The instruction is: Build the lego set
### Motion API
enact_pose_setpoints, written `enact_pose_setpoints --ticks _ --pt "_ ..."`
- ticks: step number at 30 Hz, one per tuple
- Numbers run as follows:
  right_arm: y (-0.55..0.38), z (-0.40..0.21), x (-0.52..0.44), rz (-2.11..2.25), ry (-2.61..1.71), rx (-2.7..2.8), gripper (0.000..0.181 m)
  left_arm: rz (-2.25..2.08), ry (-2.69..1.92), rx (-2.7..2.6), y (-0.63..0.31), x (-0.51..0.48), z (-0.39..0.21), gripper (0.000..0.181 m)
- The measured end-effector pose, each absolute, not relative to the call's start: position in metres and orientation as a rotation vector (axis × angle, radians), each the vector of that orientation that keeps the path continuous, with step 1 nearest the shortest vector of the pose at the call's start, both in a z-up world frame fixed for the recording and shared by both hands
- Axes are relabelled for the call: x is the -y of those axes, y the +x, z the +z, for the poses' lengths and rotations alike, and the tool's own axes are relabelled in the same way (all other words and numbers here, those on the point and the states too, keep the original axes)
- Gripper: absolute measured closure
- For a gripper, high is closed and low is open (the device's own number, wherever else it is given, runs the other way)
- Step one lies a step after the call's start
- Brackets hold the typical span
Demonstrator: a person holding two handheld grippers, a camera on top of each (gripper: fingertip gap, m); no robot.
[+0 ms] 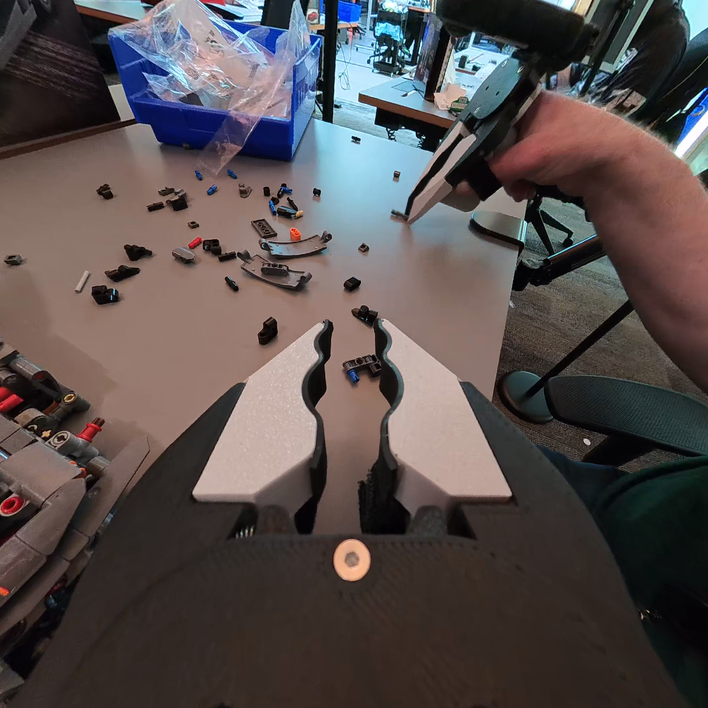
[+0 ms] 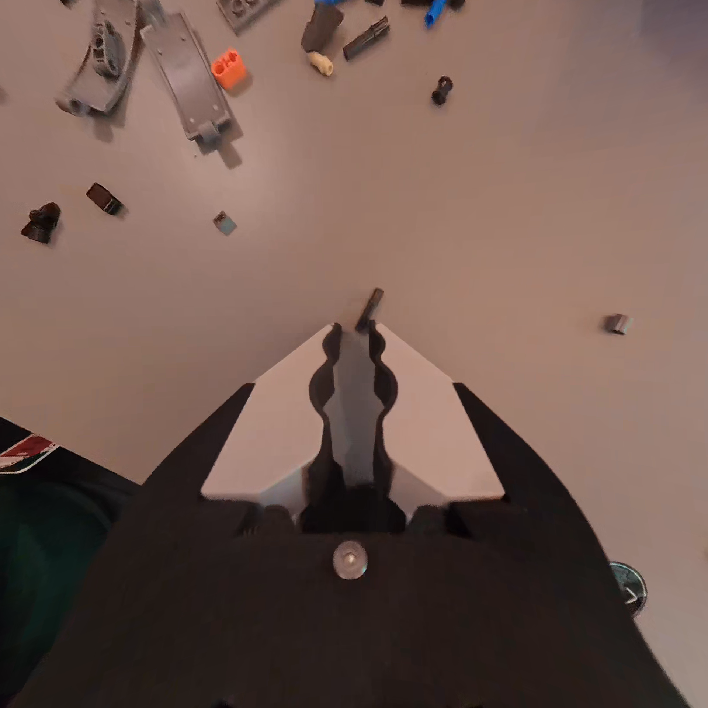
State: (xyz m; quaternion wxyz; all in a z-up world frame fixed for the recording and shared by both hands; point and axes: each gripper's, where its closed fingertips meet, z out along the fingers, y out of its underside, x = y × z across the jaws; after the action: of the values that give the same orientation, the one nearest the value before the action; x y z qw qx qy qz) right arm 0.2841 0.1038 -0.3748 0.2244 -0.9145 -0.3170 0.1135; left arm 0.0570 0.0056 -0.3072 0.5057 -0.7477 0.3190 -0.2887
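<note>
No legible text on any surface.

Even indoor light, soft shadows — right wrist view motion-blurred, both fisheye-bent at edges.

Grey bench (image 1: pixel 421 268) in an office; grey carpet (image 1: pixel 536 344) at right, black mesh chair (image 1: pixel 628 413) near, desks (image 1: pixel 406 99) far behind.
</note>
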Motion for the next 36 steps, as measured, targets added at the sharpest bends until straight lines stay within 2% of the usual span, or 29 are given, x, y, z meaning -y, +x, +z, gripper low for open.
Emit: enact_pose_setpoints --ticks 2,9,11,13,19,23,29,36 --pt "0.282 -0.376 -0.107 0.291 -2.503 0.897 0.181 -0.693 -1.805 -0.769 0.057 -0.006 -0.307 0.161" --pt "0.270 -0.371 -0.113 0.322 -2.389 0.999 0.181 -0.676 -1.815 -0.783 0.060 -0.006 -0.310 0.161" --pt "0.269 -0.365 -0.119 0.282 -2.348 1.046 0.166 -0.673 -1.819 -0.789 0.061 -0.006 -0.310 0.161" --pt "0.269 -0.360 -0.127 0.246 -2.317 1.103 0.162 -0.672 -1.824 -0.792 0.062 -0.006 -0.311 0.161" --pt "0.264 -0.372 -0.157 0.320 -2.294 1.258 0.162 -0.683 -1.821 -0.788 0.066 -0.008 -0.310 0.161" --pt "0.259 -0.376 -0.158 0.442 -2.296 1.302 0.180 -0.703 -1.817 -0.784 0.065 -0.007 -0.309 0.161" --pt "0.249 -0.372 -0.149 0.626 -2.258 1.241 0.181 -0.698 -1.793 -0.783 0.066 -0.010 -0.306 0.162" --pt "0.165 -0.298 -0.064 1.185 -1.918 1.381 0.180 -0.401 -1.533 -0.960 0.085 -0.008 -0.280 0.158"
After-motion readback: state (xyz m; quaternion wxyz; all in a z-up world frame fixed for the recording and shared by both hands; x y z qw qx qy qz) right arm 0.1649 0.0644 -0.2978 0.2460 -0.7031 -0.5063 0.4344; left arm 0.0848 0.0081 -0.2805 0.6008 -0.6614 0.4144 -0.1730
